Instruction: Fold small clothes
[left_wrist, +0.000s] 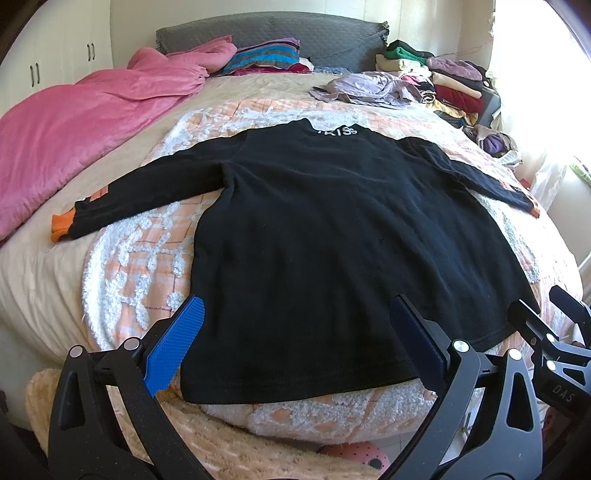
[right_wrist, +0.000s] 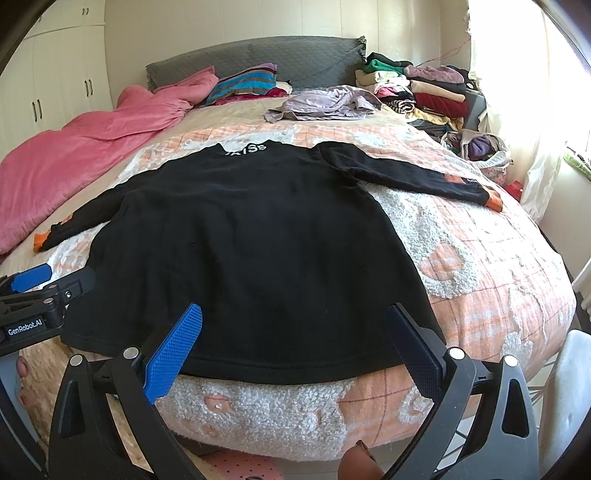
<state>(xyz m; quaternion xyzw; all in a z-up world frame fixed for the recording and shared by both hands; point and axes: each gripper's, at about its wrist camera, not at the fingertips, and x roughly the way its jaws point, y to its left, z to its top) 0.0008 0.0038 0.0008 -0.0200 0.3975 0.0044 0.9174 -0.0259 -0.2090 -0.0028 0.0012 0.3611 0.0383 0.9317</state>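
The bed (left_wrist: 122, 288), covered in a peach-and-white tufted blanket, carries a black long-sleeved fleece top (left_wrist: 332, 229) spread flat, collar at twelve o'clock, hem at six, sleeves out toward nine and three. The left hand-held gripper (left_wrist: 291, 343) and right hand-held gripper (right_wrist: 291, 347) both hover wide open, empty, at the hem; the long axis runs straight away from them, each nearer its own hem corner.

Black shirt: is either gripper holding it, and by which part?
Nothing is held. Left gripper and right gripper are both open above the hem of the black shirt.
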